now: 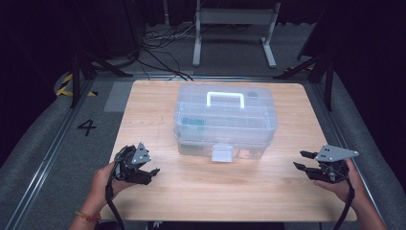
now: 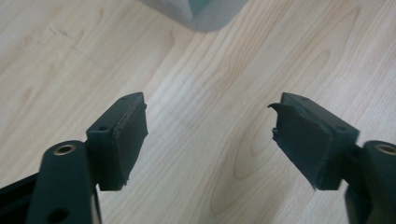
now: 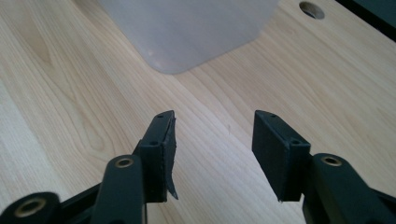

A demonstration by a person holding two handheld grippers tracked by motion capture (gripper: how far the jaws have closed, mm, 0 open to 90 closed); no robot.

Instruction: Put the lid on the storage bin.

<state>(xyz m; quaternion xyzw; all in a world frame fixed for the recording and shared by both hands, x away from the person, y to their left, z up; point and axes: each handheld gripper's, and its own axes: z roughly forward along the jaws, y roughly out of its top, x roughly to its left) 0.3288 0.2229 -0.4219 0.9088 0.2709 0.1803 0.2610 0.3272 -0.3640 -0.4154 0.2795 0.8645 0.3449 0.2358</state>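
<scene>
1. High view: a clear plastic storage box with a white handle on its lid and a white latch on its near face sat at the middle of the wooden table, slightly toward the far edge.
2. The left gripper was held in the person's left hand near the table's near-left corner, well apart from the box, with its jaws pointing toward the table's centre.
3. The right gripper was held in the right hand near the near-right edge, also well apart from the box, with its jaws pointing left.
4. In the left gripper view, the left gripper had its jaws spread wide with nothing between them; bare wood lay beneath, and a corner of the box showed at the top edge.
5. In the right gripper view, the right gripper had its jaws parted, less widely, with only tabletop between them.
6. The rubber pad on one right jaw was peeling loose at its lower end.
7. Ahead of the right gripper, a rounded corner of the box rested on the wood, and a round hole showed in the tabletop beyond it.
</scene>
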